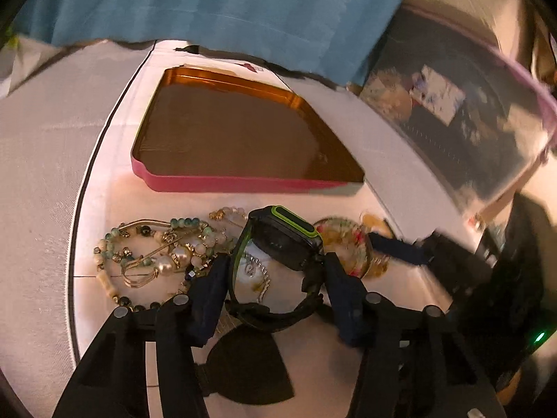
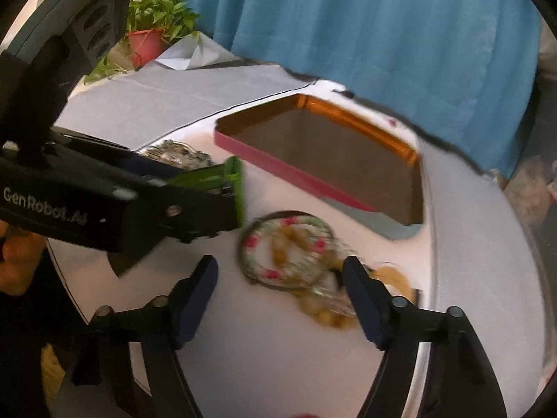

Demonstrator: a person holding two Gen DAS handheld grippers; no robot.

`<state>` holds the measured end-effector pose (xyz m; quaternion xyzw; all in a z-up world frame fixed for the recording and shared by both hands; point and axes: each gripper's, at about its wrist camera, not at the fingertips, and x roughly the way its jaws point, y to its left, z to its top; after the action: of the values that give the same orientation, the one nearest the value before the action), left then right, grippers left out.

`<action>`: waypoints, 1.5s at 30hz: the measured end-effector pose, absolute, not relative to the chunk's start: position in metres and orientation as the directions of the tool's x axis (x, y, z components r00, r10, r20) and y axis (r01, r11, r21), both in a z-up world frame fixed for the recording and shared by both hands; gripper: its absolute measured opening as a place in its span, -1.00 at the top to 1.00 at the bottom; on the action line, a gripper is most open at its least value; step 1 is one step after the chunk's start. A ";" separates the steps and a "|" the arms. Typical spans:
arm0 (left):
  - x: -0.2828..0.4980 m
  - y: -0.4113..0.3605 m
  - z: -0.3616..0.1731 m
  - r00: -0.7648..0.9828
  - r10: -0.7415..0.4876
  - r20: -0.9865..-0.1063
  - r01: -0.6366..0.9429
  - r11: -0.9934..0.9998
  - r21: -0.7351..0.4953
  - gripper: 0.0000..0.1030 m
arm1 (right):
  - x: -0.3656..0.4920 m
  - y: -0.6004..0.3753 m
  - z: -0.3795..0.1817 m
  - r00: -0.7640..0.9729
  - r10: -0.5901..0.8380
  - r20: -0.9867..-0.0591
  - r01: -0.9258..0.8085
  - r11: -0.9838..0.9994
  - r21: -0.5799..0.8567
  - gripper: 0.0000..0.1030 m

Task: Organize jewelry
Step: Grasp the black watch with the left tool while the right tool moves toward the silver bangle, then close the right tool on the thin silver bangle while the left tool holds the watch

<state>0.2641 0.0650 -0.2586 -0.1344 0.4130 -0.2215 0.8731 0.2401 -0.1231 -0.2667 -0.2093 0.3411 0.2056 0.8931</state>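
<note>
Left gripper [image 1: 275, 271] jaws closed on a black watch [image 1: 283, 240] with a green rim, strap looped between them. Right gripper [image 2: 280, 268] jaws wide, straddling a floral bangle [image 2: 287, 247] without touching it, amber beads [image 2: 323, 311] beside. Left of the watch, a heap of pearl and bead bracelets [image 1: 156, 254]. Beyond, on the white surface [image 2: 278, 348], an open pink tin [image 1: 243, 183], gold inside.

Both wrist views close, angled down at table; shared: pink tin [image 1: 243, 183] [image 2: 299, 170], floral bangle [image 1: 348, 244] [image 2: 289, 247]
</note>
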 end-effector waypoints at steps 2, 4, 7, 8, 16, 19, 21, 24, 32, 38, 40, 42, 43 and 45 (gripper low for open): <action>0.267 0.067 -0.259 0.559 -0.515 -0.650 0.263 0.854 -0.449 0.06 | 0.245 -0.119 -0.267 0.686 0.218 -0.694 -0.495 0.839 -0.225 -0.42; 0.265 0.067 -0.260 0.563 -0.513 -0.648 0.265 0.855 -0.447 0.07 | 0.247 -0.119 -0.269 0.686 0.216 -0.695 -0.481 0.851 -0.210 -0.42; 0.260 0.065 -0.260 0.571 -0.502 -0.650 0.274 0.863 -0.425 0.07 | 0.253 -0.123 -0.270 0.682 0.217 -0.698 -0.459 0.870 -0.179 -0.42; 0.260 0.065 -0.260 0.573 -0.500 -0.649 0.278 0.864 -0.420 0.08 | 0.254 -0.124 -0.271 0.679 0.218 -0.701 -0.452 0.877 -0.165 -0.42; 0.255 0.064 -0.265 0.589 -0.506 -0.630 0.285 0.860 -0.424 0.13 | 0.253 -0.131 -0.269 0.691 0.170 -0.703 -0.378 0.913 -0.151 -0.18; 0.251 0.061 -0.264 0.600 -0.502 -0.623 0.290 0.862 -0.415 0.14 | 0.248 -0.132 -0.268 0.698 0.157 -0.698 -0.362 0.919 -0.155 -0.18; 0.244 0.063 -0.260 0.616 -0.498 -0.610 0.284 0.863 -0.417 0.14 | 0.243 -0.133 -0.264 0.706 0.159 -0.690 -0.358 0.921 -0.154 -0.17; 0.234 0.062 -0.257 0.624 -0.490 -0.608 0.295 0.869 -0.397 0.14 | 0.238 -0.136 -0.258 0.722 0.165 -0.672 -0.347 0.926 -0.146 -0.17; 0.210 0.081 -0.247 0.687 -0.455 -0.566 0.231 0.876 -0.424 0.15 | 0.227 -0.147 -0.248 0.740 0.178 -0.649 -0.282 0.958 -0.059 -0.16; 0.196 0.096 -0.239 0.721 -0.419 -0.552 0.175 0.881 -0.440 0.15 | 0.208 -0.152 -0.235 0.774 0.254 -0.580 -0.333 0.942 -0.032 0.58; 0.194 0.099 -0.239 0.720 -0.406 -0.563 0.161 0.887 -0.433 0.15 | 0.212 -0.151 -0.243 0.749 0.248 -0.615 -0.343 0.939 -0.040 0.58; 0.194 0.102 -0.241 0.716 -0.400 -0.572 0.151 0.889 -0.432 0.15 | 0.217 -0.156 -0.251 0.709 0.260 -0.655 -0.342 0.940 0.003 0.56; 0.193 0.103 -0.241 0.716 -0.401 -0.571 0.151 0.888 -0.434 0.15 | 0.219 -0.158 -0.253 0.695 0.270 -0.667 -0.337 0.941 0.029 0.55; 0.190 0.105 -0.239 0.721 -0.401 -0.566 0.158 0.889 -0.430 0.15 | 0.217 -0.163 -0.252 0.690 0.287 -0.665 -0.343 0.938 0.048 0.47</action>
<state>0.1904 0.1051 -0.2385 -0.1786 0.3408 -0.1535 0.9102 0.2171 -0.1634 -0.2516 -0.0401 0.3545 0.1715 0.9183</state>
